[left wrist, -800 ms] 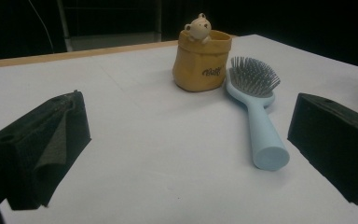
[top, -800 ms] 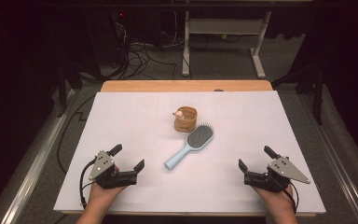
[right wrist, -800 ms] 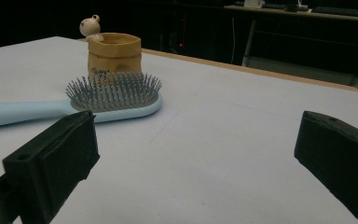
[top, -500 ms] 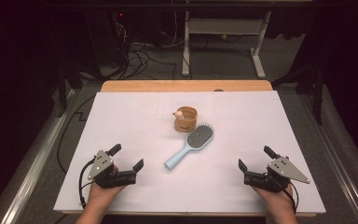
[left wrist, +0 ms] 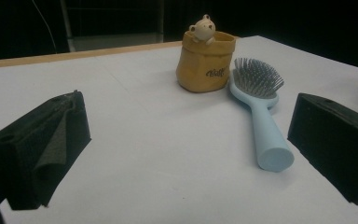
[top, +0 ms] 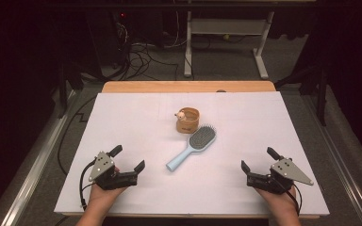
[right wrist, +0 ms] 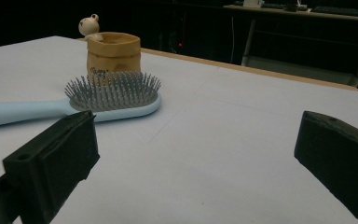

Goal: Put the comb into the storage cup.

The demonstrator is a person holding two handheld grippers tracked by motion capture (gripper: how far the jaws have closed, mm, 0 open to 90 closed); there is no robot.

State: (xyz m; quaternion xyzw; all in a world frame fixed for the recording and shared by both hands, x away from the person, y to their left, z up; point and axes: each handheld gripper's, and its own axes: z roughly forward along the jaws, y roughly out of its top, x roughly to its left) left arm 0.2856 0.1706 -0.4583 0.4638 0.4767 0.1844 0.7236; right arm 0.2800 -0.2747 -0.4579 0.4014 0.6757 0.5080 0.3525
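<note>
Light-blue hairbrush point(top: 191, 149) lies at table point(top: 136, 117) centre, bristles up, head touching tan bear pot point(top: 187, 120) at its 11 o'clock. Left hand-held gripper point(top: 127, 159) at 7 o'clock, right hand-held gripper point(top: 259, 160) at 4 o'clock: both jaws wide apart, holding nothing.

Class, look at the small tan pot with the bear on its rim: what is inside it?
The tan pot looks empty from the high view: only its inner wall shows. Its floor is hidden by the rim. A bear figure perches on the rim, and the blue hairbrush lies just in front.

High view looks down; gripper views, low, share hairbrush point(left wrist: 260, 102)
</note>
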